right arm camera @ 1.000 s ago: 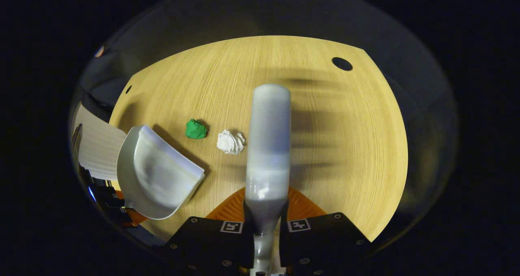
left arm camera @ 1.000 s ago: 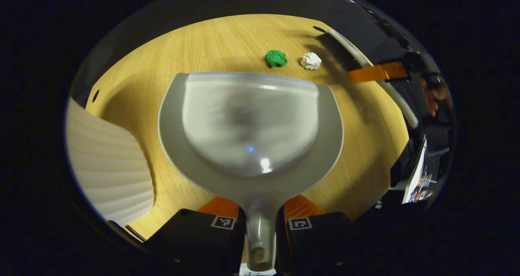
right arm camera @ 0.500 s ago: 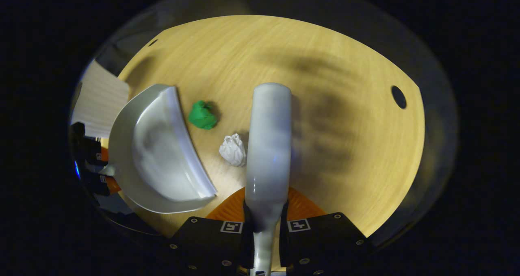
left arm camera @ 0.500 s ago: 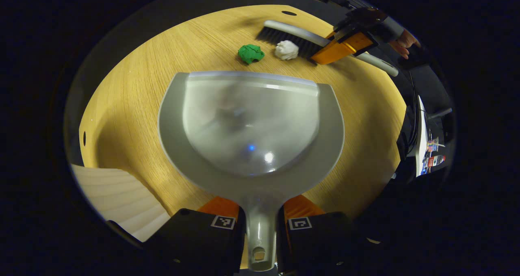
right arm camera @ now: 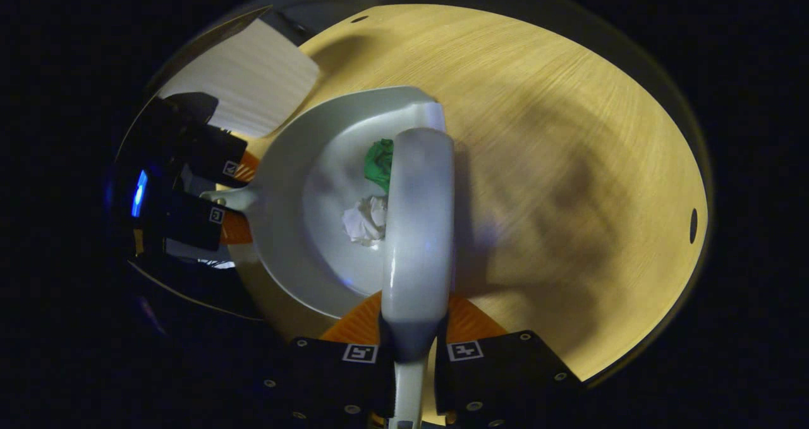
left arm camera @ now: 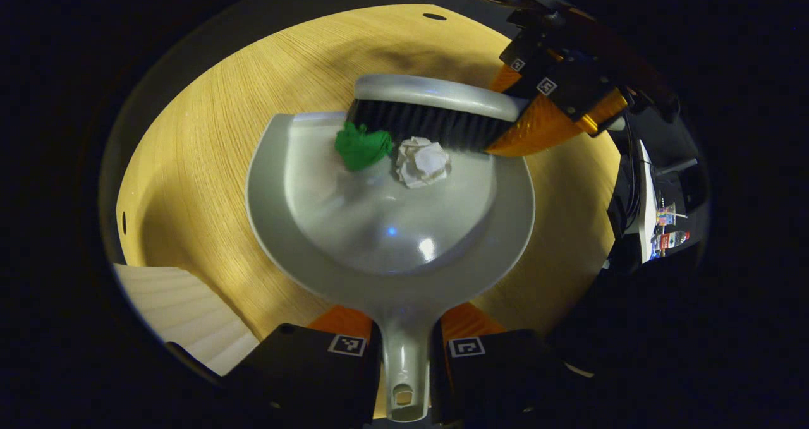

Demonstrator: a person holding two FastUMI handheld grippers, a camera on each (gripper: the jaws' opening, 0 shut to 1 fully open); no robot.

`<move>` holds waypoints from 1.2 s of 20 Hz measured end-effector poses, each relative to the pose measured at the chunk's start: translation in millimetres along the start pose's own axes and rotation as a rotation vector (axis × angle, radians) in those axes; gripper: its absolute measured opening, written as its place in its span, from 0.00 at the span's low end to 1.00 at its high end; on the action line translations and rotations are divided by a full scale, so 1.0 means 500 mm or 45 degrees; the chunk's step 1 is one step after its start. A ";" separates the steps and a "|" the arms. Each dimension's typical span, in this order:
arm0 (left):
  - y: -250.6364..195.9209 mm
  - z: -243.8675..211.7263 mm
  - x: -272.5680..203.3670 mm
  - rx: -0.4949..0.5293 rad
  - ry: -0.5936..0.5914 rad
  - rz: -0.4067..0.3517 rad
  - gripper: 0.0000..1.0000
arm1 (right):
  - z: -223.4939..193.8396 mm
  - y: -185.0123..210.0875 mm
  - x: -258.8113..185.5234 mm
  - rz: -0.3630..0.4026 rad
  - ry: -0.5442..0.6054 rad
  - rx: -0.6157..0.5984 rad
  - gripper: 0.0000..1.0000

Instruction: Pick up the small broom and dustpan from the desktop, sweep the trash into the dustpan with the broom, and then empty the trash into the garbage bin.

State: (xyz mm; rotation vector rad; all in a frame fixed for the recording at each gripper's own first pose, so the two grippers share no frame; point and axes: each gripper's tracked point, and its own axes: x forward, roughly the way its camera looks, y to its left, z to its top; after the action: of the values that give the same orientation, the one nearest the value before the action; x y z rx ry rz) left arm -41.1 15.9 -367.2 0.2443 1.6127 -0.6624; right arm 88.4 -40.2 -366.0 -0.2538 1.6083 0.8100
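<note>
Both paper balls just got swept off the desktop and into the dustpan (left arm camera: 392, 227): the green wad (left arm camera: 361, 148) and white wad (left arm camera: 422, 162) now sit just inside its front lip, with the broom (left arm camera: 436, 110) bristles right behind them, touching. Sweeping looks basically done, so dumping comes next. The left gripper (left arm camera: 406, 347) is clamped on the dustpan handle and the right gripper (right arm camera: 411, 353) on the broom handle. The ribbed white thing (left arm camera: 183, 302) at the desktop's edge is probably the bin, but it's cut off. From the right gripper view the broom back hides part of both wads.
</note>
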 end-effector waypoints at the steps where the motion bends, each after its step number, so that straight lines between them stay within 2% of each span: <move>1: -0.001 -0.001 0.000 -0.013 0.003 -0.002 0.33 | 0.000 0.015 -0.003 0.059 -0.002 0.000 0.25; 2: -0.008 0.002 0.000 -0.029 -0.006 -0.012 0.33 | 0.006 0.025 -0.016 0.111 0.004 -0.017 0.25; 3: -0.013 0.006 0.000 -0.033 -0.002 -0.019 0.33 | 0.012 0.022 -0.022 0.121 0.011 -0.038 0.25; 6: -0.002 0.005 0.002 -0.050 0.000 -0.014 0.33 | 0.063 -0.023 -0.042 0.071 0.028 -0.027 0.25; 8: 0.007 0.006 -0.002 -0.106 -0.011 -0.011 0.33 | 0.031 -0.026 -0.050 0.020 -0.028 0.032 0.26; 10: 0.007 0.010 -0.003 -0.184 -0.022 0.003 0.33 | 0.041 -0.051 -0.066 -0.049 -0.119 0.156 0.26; 12: 0.010 0.013 -0.002 -0.282 -0.047 0.007 0.33 | 0.041 -0.104 -0.084 -0.176 -0.223 0.366 0.26; 13: 0.009 0.013 0.001 -0.342 -0.054 0.007 0.33 | 0.036 -0.125 -0.092 -0.199 -0.252 0.468 0.26; 19: 0.018 0.040 0.000 -0.662 -0.105 0.042 0.33 | -0.037 -0.094 -0.018 -0.296 -0.295 0.877 0.27; 21: 0.025 0.047 -0.008 -0.705 -0.107 0.043 0.33 | -0.055 -0.062 0.007 -0.271 -0.308 1.022 0.27; 24: 0.036 0.058 -0.030 -0.687 -0.151 0.081 0.33 | -0.077 -0.051 0.047 -0.308 -0.314 1.053 0.26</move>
State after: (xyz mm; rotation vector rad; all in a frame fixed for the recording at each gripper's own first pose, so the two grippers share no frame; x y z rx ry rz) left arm -5.2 17.8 -358.0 -0.1376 1.5996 -0.1728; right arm 68.0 -76.0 -397.2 0.2352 1.5095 -0.0462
